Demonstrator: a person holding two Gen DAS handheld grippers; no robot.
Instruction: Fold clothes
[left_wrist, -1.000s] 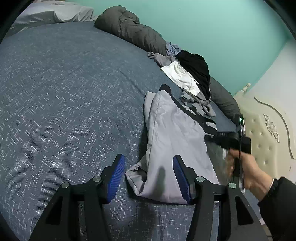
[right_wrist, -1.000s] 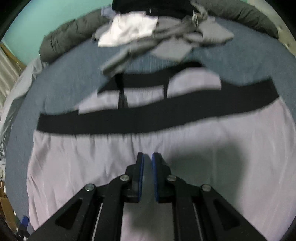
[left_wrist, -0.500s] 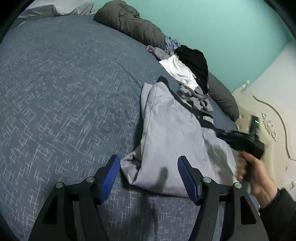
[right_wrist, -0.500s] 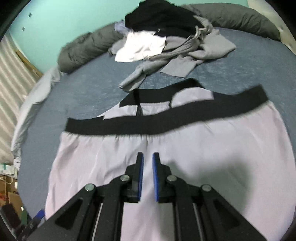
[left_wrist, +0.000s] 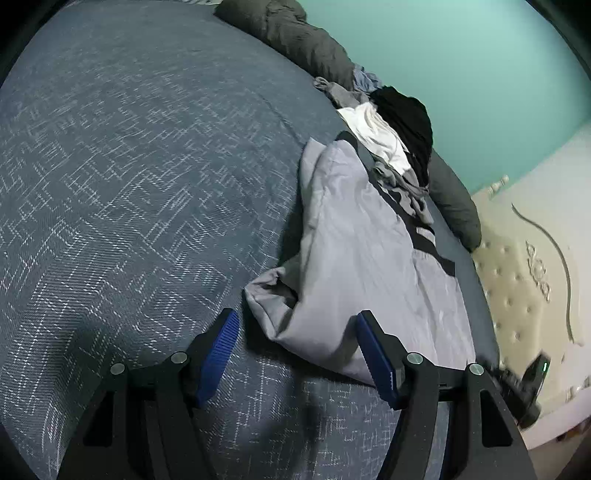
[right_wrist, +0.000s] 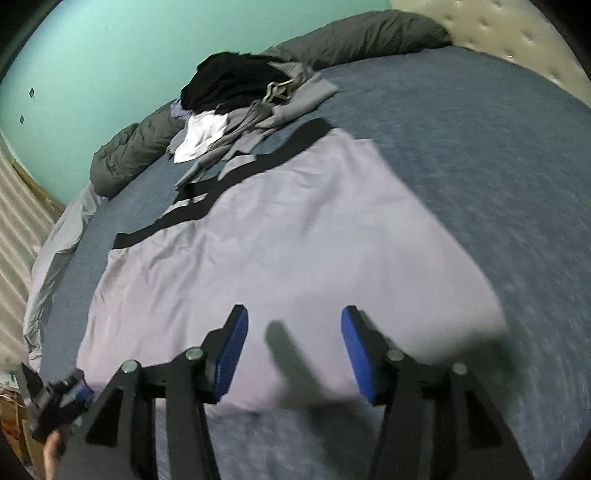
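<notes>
A pale grey garment (left_wrist: 362, 258) with a black waistband lies spread on the blue bed. In the right wrist view the same garment (right_wrist: 295, 229) looks flat, while its end nearest the left gripper is bunched up. My left gripper (left_wrist: 297, 321) hovers open over that crumpled corner, a finger on either side and neither pad pressing. My right gripper (right_wrist: 294, 314) is above the garment's near edge; its jaws are opening and no cloth is pinched between them. Each gripper also shows at the edge of the other's view.
A pile of black, white and grey clothes (right_wrist: 236, 99) lies at the far side of the bed, beside a dark grey rolled duvet (left_wrist: 295, 33). A cream tufted headboard (left_wrist: 524, 277) borders the bed. The blue bedspread (left_wrist: 129, 184) stretches wide to the left.
The right gripper has pulled back from the waistband to the garment's near edge and gone from shut to open. The left gripper has sunk a little toward the crumpled corner.
</notes>
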